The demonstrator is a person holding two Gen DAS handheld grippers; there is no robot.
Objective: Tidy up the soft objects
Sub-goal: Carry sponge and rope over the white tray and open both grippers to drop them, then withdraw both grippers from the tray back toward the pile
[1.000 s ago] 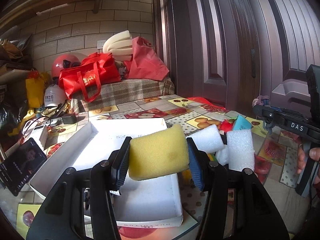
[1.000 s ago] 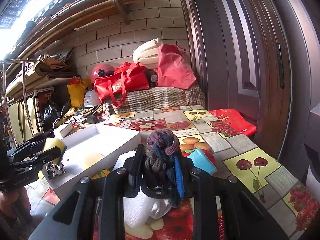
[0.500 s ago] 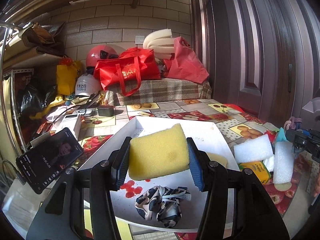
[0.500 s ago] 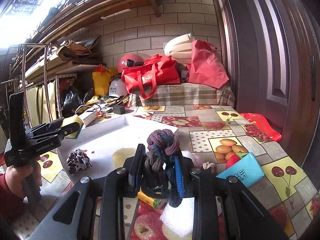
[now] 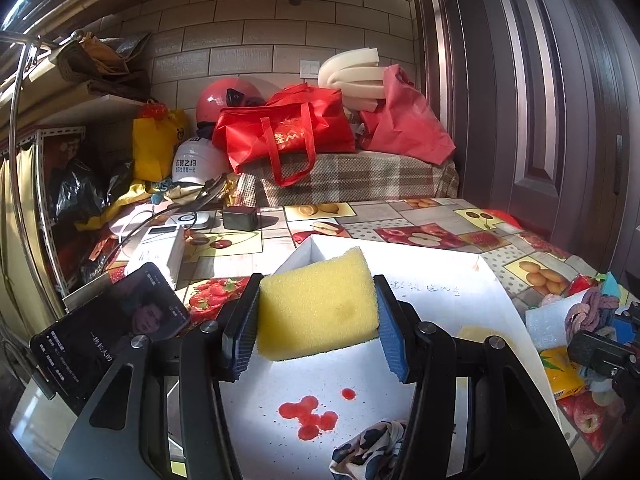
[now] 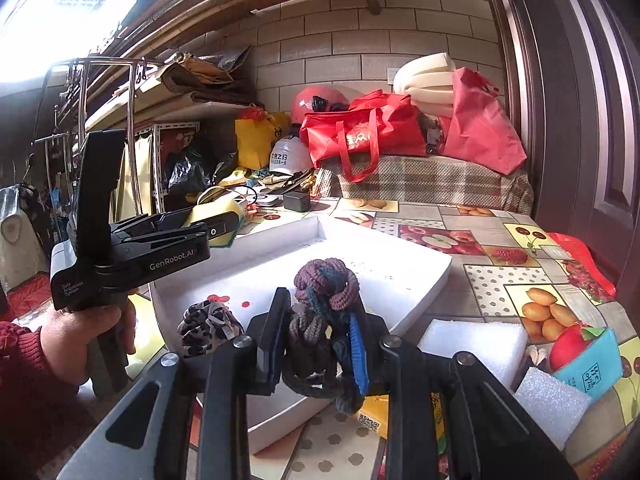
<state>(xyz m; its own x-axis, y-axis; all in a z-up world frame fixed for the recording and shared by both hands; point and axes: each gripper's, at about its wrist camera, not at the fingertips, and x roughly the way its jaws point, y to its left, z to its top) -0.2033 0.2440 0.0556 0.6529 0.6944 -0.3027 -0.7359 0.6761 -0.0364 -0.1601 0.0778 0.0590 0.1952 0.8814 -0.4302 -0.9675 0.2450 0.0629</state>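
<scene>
My left gripper [image 5: 316,330] is shut on a yellow sponge [image 5: 318,304] and holds it above the near left part of the white tray [image 5: 486,276]. A leopard-print fabric ball [image 5: 370,452] lies in the tray below it, beside red stains. My right gripper [image 6: 318,344] is shut on a knotted purple and blue rope ball [image 6: 324,296], just over the tray's near edge [image 6: 420,312]. In the right wrist view the left gripper [image 6: 218,226] with the sponge [image 6: 216,214] is at the left, and the fabric ball [image 6: 206,322] sits in the tray.
White foam blocks [image 6: 474,340] [image 6: 550,400], a teal pouch [image 6: 588,368] and a yellow packet [image 6: 370,414] lie right of the tray. A phone [image 5: 108,328] stands at the left. A white box [image 5: 158,254], a charger [image 5: 240,218], bags and helmets crowd the back.
The left gripper has swung left and forward with the sponge over the tray. The right gripper has moved left, closer to the tray, with the rope ball.
</scene>
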